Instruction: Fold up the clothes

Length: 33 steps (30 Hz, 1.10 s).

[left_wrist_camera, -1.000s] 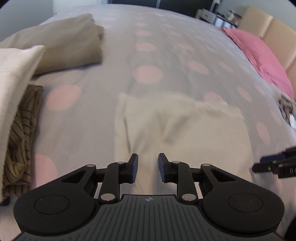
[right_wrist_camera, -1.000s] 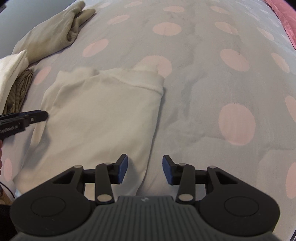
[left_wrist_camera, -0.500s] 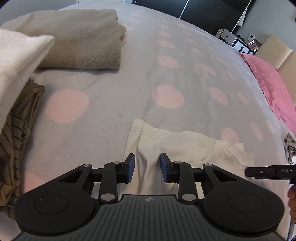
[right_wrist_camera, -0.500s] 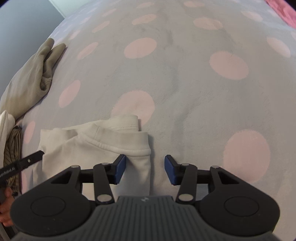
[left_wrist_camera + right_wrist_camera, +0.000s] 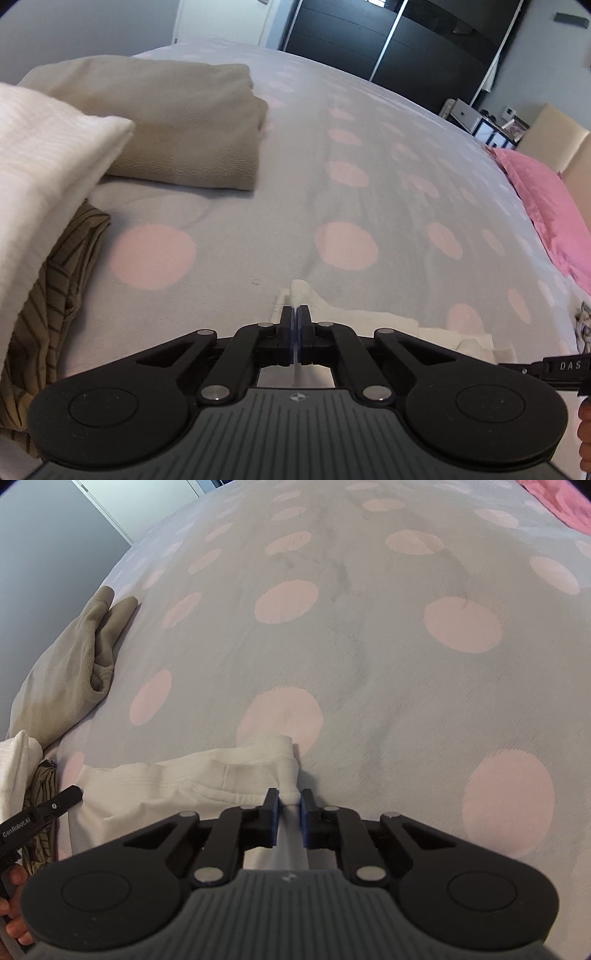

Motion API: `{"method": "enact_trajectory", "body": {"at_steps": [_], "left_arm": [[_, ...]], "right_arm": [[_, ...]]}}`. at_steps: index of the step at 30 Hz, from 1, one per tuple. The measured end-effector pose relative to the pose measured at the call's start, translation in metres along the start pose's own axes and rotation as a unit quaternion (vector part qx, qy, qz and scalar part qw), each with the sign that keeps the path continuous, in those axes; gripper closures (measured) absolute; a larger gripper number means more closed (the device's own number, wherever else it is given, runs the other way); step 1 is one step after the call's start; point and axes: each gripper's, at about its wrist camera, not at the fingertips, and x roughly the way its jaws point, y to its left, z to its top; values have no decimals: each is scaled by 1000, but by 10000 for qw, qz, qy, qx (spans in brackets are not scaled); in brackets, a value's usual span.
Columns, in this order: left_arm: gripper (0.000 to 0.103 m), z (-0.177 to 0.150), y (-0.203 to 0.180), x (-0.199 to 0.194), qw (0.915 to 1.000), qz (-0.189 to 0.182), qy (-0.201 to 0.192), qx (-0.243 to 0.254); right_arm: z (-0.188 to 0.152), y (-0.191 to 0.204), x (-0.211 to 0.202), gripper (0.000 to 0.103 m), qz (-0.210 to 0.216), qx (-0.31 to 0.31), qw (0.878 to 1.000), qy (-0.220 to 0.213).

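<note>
Cream cotton garment (image 5: 177,794) flat on grey pink-dotted bedspread (image 5: 369,657). Left gripper (image 5: 296,325) fully closed on one corner, right gripper (image 5: 289,812) closing, pinching other corner's bunched hem. "GenRobot.AI" and "DAS" readable on gripper sides.

Left claw (image 5: 296,325) clamped, right claw (image 5: 289,814) closing

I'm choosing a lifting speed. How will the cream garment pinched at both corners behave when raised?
The cream garment is probably floppy: it bunches between the right gripper while its jaws close. Its middle will likely sag. It is probably light, since its hem looks thin.
</note>
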Motion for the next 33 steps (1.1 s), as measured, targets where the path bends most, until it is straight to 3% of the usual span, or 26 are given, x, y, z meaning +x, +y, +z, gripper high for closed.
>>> {"method": "enact_trajectory", "body": {"at_steps": [5,8,12,17,20,23,26,31,33], "left_arm": [[103,-3,-3,7,9989,359,30,287],[102,1,-1,8,9981,600,17,169],[92,6,10,-3,9992,378,103,-40],[76,-5,5,-15,9964,-68,732,430],[70,-20,3,-21,9925,-132,989,706],[74,-37,1,-24,9889,-207,1164,898],[100,-50,-3,-22,9856,63,1193,1198],[103,-47,3,-24,9825,844,1002,1327],[103,-41,10,-30,9865,727,974,1098]], "right_arm": [[-1,-1,4,88,-83,-9,10000,5],[0,-3,2,77,-134,-9,9999,-57],[2,-4,-10,70,-304,-122,9989,-331],[1,-3,-24,70,-125,-98,9993,-342],[-4,3,-32,70,49,-246,9991,-356],[-10,16,-34,70,332,-576,9971,-358],[-18,36,-31,70,692,-823,9939,-234],[-23,81,-18,70,1005,-1271,9868,31],[-24,96,-11,70,996,-1306,9863,174]]}}
